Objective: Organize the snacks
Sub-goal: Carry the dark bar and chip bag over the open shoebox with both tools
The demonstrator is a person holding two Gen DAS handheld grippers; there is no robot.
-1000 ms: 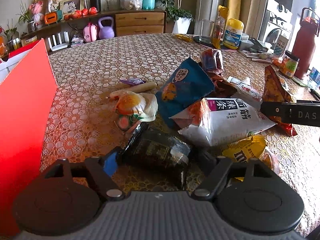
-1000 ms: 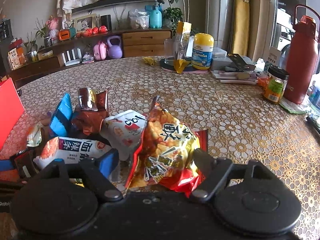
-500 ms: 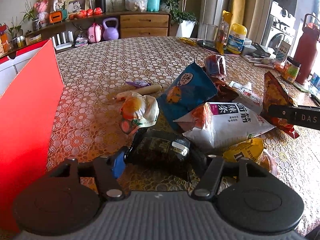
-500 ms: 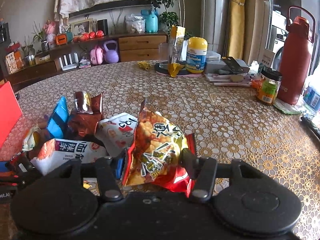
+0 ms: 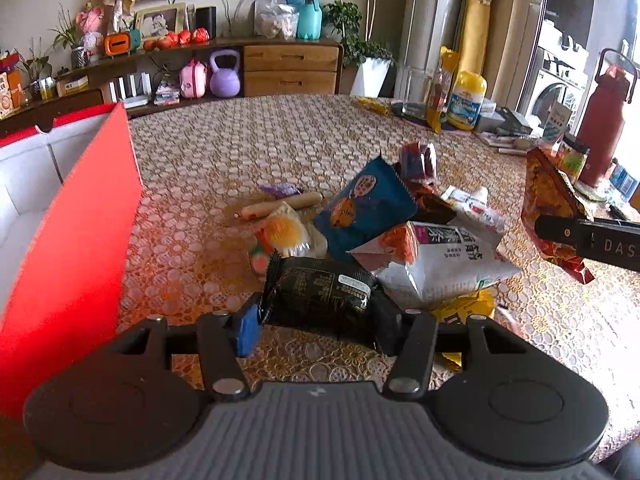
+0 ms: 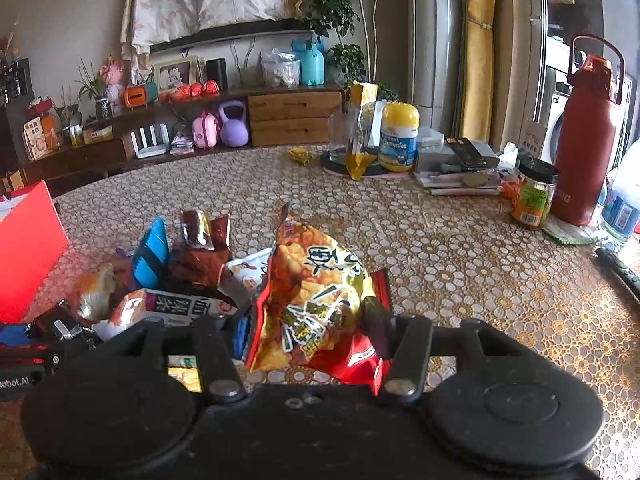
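A: The left gripper [image 5: 318,326] has its jaws closing on the black glossy snack packet [image 5: 322,294]; both pads press the packet's ends. Whether the packet is lifted off the lace-patterned bench [image 5: 248,148] I cannot tell, because its underside is hidden by the gripper body.

B: And the right gripper [image 6: 310,334]?

A: Its jaws are clamped on the red and orange crinkled snack bag [image 6: 316,300] with large black characters. The lower edge of the bag is cut off behind the gripper. In the left wrist view the same bag [image 5: 548,200] shows at the right, with a dark finger across it.

B: Where are the other snacks?

A: They lie in a heap on the bench between the two grippers: a blue foil bag [image 5: 366,210], a white bag with an orange corner and dark print [image 5: 436,258], a brown shiny wrapper [image 6: 200,248], a thin tan sausage stick [image 5: 282,206], and a small white and orange pouch [image 5: 284,234]. A yellow packet [image 5: 464,308] is mostly hidden under the white bag; its print is hard to make out.

B: The container?

A: A red cardboard box with a white inside [image 5: 76,232] stands at the left, just beside the heap. Its bottom is cut off by the frame edge, so I cannot see what is in it.
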